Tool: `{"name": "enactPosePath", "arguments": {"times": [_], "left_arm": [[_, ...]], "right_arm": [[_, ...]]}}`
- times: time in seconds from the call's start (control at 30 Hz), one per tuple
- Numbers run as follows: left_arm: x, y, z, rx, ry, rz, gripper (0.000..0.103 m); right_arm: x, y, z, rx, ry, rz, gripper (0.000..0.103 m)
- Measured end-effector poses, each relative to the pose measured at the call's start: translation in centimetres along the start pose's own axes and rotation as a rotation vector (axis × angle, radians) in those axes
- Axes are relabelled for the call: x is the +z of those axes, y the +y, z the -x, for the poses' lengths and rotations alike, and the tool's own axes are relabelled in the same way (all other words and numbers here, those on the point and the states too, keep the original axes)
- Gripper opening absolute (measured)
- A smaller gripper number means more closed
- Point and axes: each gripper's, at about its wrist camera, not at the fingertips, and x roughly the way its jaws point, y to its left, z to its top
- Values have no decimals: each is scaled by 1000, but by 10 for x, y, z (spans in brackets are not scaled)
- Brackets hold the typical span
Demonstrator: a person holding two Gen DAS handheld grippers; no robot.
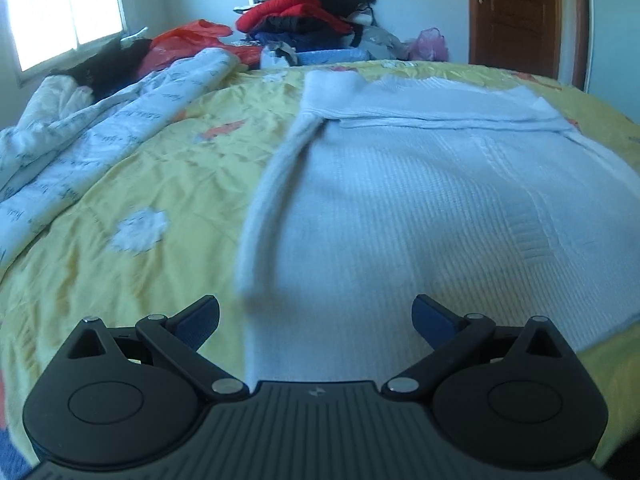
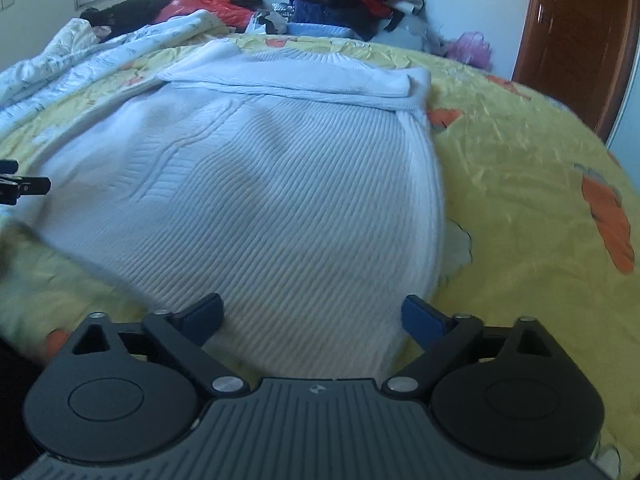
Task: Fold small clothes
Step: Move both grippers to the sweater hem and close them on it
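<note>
A white ribbed knit sweater (image 1: 400, 200) lies flat on the yellow bedspread (image 1: 140, 168), its sleeves folded across the upper part. In the left wrist view my left gripper (image 1: 316, 318) hovers open over the sweater's near left corner, nothing between its blue pads. The right wrist view shows the same sweater (image 2: 260, 200) from its right side. My right gripper (image 2: 312, 316) stands open above the sweater's near hem, close to its right edge, its pads apart from the cloth. A dark piece of the left gripper (image 2: 22, 187) pokes in at the left edge.
A rumpled white printed quilt (image 1: 88, 136) lies along the left of the bed. Behind the bed is a heap of red, black and blue clothes (image 1: 312, 12), an orange plastic bag (image 1: 188, 42) and a pink bag (image 1: 430, 44). A brown door (image 1: 516, 16) is at the right, a window (image 1: 64, 8) at the left.
</note>
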Motion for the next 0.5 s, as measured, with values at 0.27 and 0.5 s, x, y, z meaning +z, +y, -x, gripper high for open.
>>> {"name": "enactPosePath", "arguments": {"times": [0.27, 0.5], "left_arm": [[-3, 54, -14, -134, 101, 343, 103], [2, 87, -34, -505, 197, 621, 102]], "right_arm": [[-4, -70, 3, 103, 61, -346, 71], [5, -84, -22, 421, 125, -550, 69]]}}
